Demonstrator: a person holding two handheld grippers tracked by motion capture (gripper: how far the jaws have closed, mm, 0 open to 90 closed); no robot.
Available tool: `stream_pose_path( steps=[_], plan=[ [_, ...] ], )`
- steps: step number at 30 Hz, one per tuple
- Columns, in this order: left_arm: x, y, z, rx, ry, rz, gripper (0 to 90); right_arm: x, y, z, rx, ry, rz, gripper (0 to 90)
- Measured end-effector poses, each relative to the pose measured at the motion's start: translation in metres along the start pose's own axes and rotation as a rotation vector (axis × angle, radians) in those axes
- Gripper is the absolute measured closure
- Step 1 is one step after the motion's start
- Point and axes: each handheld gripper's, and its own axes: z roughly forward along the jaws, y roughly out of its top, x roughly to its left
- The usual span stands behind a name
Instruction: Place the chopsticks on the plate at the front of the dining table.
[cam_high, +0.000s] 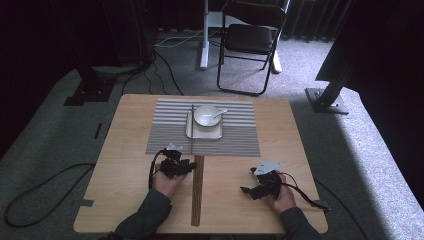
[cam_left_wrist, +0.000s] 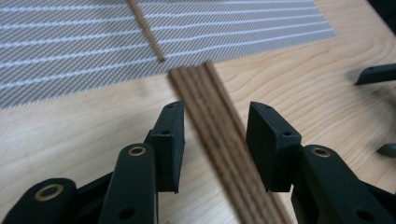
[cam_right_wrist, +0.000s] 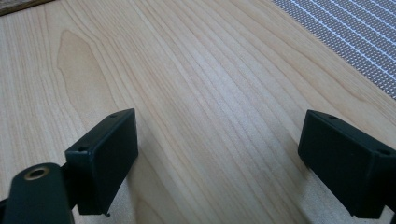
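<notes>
A bundle of several brown wooden chopsticks (cam_high: 197, 192) lies lengthwise on the table, its far end touching the striped placemat (cam_high: 170, 132). My left gripper (cam_high: 191, 165) is at the far end of the bundle. In the left gripper view its jaws (cam_left_wrist: 217, 111) straddle the chopsticks (cam_left_wrist: 212, 116), one pad on each side, open and not pressing. A single chopstick (cam_high: 192, 127) lies on the placemat, its near tip (cam_left_wrist: 145, 32) just beyond the bundle. My right gripper (cam_high: 246, 190) rests to the right, open over bare wood (cam_right_wrist: 215, 121).
A white bowl (cam_high: 207, 115) with a spoon (cam_high: 220, 113) sits on a square white plate (cam_high: 191, 131) on the placemat. The right gripper's jaw tip (cam_left_wrist: 376, 74) shows at the edge of the left gripper view. A folding chair (cam_high: 250, 42) stands beyond the table.
</notes>
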Motion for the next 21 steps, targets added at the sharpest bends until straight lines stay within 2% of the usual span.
stream_pose_path(
  steps=[6, 9, 14, 21],
  plan=[
    [0.0, -0.009, -0.004, 0.003, 0.036, 0.017, 57.4, 0.0, 0.0, 0.0, 0.0, 0.0, 0.0, 11.6],
    [-0.003, -0.011, -0.004, 0.007, 0.041, 0.035, 57.4, 0.0, 0.0, 0.0, 0.0, 0.0, 0.001, 11.6],
    [-0.005, -0.016, 0.001, 0.033, 0.036, 0.042, 57.4, 0.0, 0.0, 0.0, 0.0, 0.0, 0.0, 11.6],
    [-0.01, -0.021, 0.004, 0.043, 0.06, 0.077, 57.6, 0.0, 0.0, 0.0, 0.0, 0.0, 0.001, 11.5]
  ],
)
